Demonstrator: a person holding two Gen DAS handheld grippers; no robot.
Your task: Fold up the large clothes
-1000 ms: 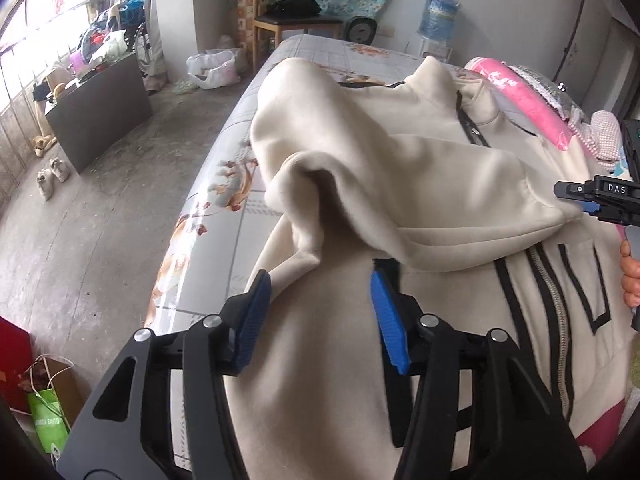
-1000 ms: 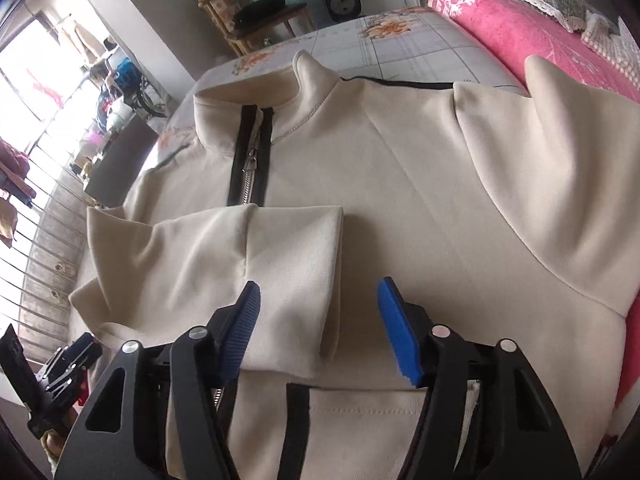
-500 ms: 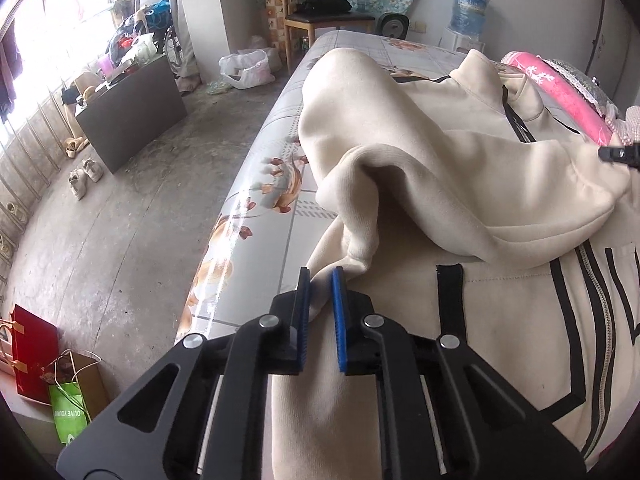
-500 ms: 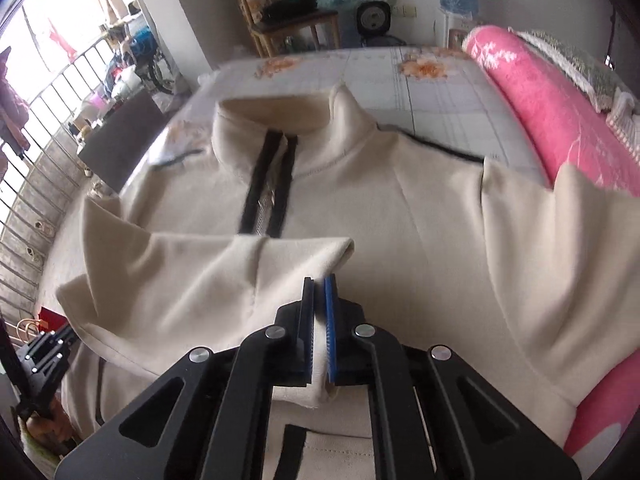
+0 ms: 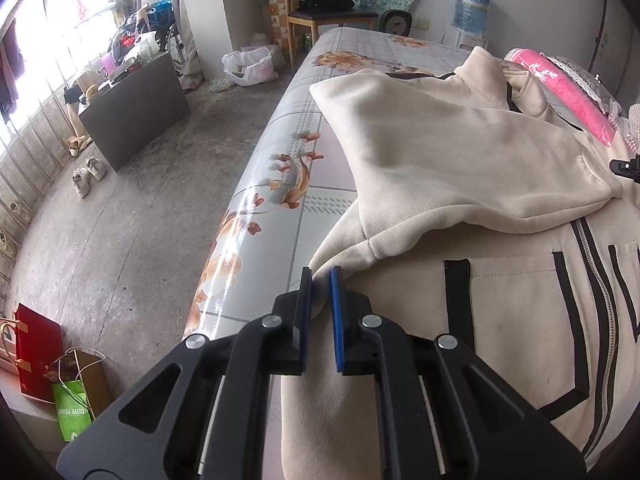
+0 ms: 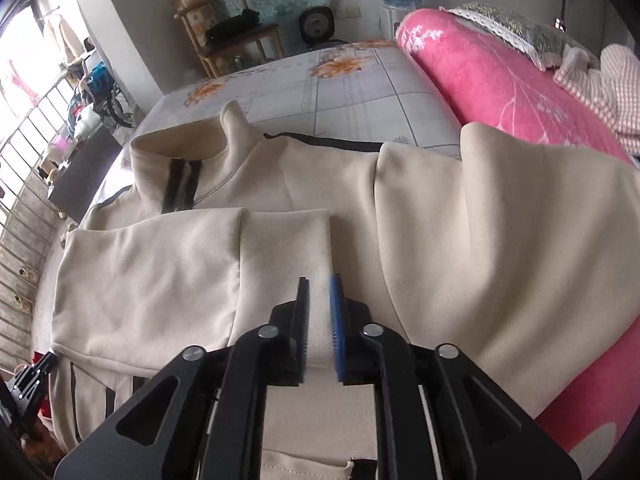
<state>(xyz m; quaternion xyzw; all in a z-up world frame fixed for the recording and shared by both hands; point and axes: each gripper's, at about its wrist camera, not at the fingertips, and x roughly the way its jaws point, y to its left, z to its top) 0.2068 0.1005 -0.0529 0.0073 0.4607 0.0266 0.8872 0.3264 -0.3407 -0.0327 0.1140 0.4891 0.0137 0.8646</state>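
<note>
My left hand-held gripper (image 5: 320, 312) sits lowest in its view, its blue pads (image 5: 335, 320) drawn in on the side edge of the cream jacket (image 5: 500, 320), so I read it as clamped on that cloth at the bed's near side. My right hand-held gripper (image 6: 320, 328) has cream cloth of the folded sleeve (image 6: 180, 272) between its pads; its jaws have just been opening a little after closing, and I cannot tell whether they press on the fabric. The jacket lies spread on the bed (image 5: 288, 152), zip side up, black trim along its pocket (image 5: 456, 288) and zip. One sleeve is folded across the chest below the collar (image 6: 192, 140); in the left view the same sleeve lies draped over the body. Beyond the jacket, a pink blanket (image 6: 500, 80) runs along the bed's far side. Farther off, a wooden chair (image 5: 328, 16) and a water bottle (image 5: 474, 8) stand by the wall, and paper bags (image 5: 60, 380) sit on the floor
</note>
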